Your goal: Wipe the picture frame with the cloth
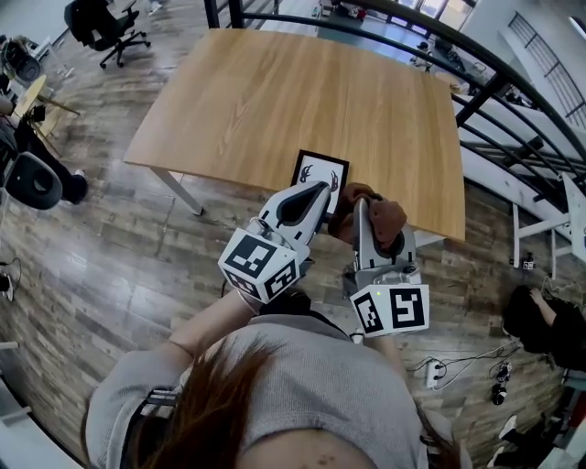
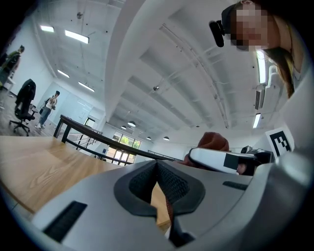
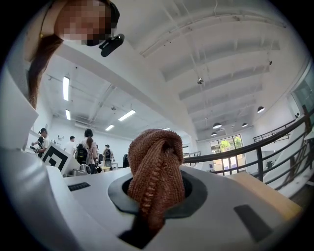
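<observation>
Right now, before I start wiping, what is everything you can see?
table: one, light wood, centre of the head view
picture frame: one, black with a white picture, table's near edge
cloth: one, reddish-brown knit, bunched in the right gripper
office chair: at least one, black, floor at upper left
railing: one, black, beyond and right of the table
power strip: one, white, floor at right
left gripper: one, grey, jaws together, tip at the frame
right gripper: one, grey, shut on the cloth
</observation>
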{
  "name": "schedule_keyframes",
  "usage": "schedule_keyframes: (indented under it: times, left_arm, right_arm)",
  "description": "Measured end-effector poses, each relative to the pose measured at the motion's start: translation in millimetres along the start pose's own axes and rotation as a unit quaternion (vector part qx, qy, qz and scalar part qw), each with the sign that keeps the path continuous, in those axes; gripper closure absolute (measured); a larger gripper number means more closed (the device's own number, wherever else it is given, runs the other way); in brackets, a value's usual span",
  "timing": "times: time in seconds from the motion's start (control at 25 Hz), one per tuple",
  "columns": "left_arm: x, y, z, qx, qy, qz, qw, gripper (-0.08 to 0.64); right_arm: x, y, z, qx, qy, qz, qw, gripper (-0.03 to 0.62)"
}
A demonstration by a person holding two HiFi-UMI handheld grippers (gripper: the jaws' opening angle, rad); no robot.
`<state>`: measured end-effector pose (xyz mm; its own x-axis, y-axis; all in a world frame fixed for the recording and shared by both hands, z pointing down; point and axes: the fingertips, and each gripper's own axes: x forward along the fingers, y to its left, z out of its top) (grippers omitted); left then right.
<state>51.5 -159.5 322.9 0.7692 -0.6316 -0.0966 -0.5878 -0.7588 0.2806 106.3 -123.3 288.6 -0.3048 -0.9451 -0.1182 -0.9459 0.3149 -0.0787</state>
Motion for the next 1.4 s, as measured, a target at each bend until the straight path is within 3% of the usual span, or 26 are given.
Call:
schedule_keyframes:
  times: [0.52,1.08,1.4]
  left_arm:
    - [-33,-32,-9,-0.004,-0.026,0.032,0.9992,0.552]
    - [-182,-82,-11,0.014,-0.028,0.026,0.9992,0.552]
    - [-218,-103,-2,0.021,-0.032,0.018,0.9991,0.552]
  right_arm:
    - [-51,12,1,0.006,-0.003,0.012,1.000,0.518]
    - [-160,114,1,-0.001,-0.013,-0.042,0.999,0.518]
    - [-178,161,5,-0.001,-0.015,-0.009,1.000,0.518]
